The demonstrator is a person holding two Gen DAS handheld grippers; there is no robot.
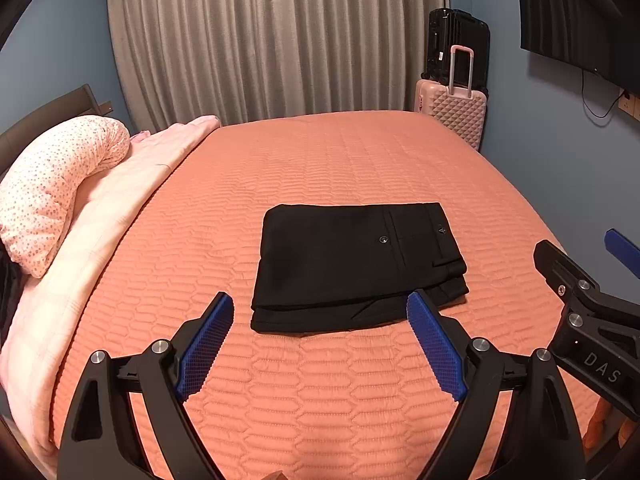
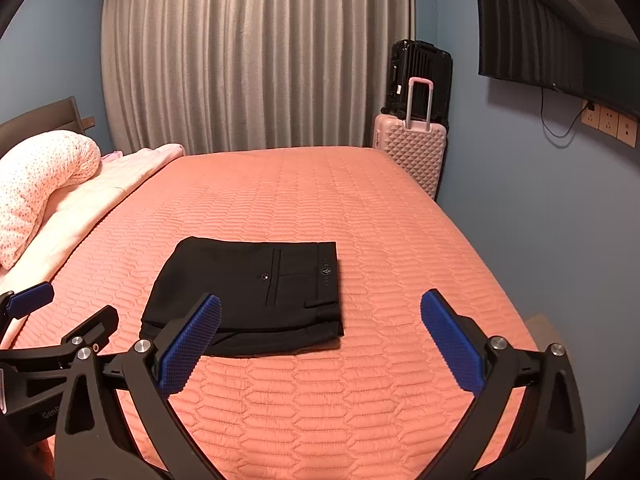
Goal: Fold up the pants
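- Lying flat on the salmon quilted bedspread, the black pants are folded into a neat, layered rectangle, back pocket and button facing up, a small triangle logo on the waistband.
- Both tools hang just short of the pants' near edge, touching nothing: the left gripper stands spread wide and empty, and the right gripper likewise, its ribbed blue pads apart.
- "DAS" shows in pale letters on the right gripper's black body in the left view.
- A dotted pink pillow rests on a pale pink blanket at the headboard side.
- Beyond the bed, a pink diamond-textured suitcase stands before a black one, beside pleated grey curtains; a dark TV hangs on the blue wall.
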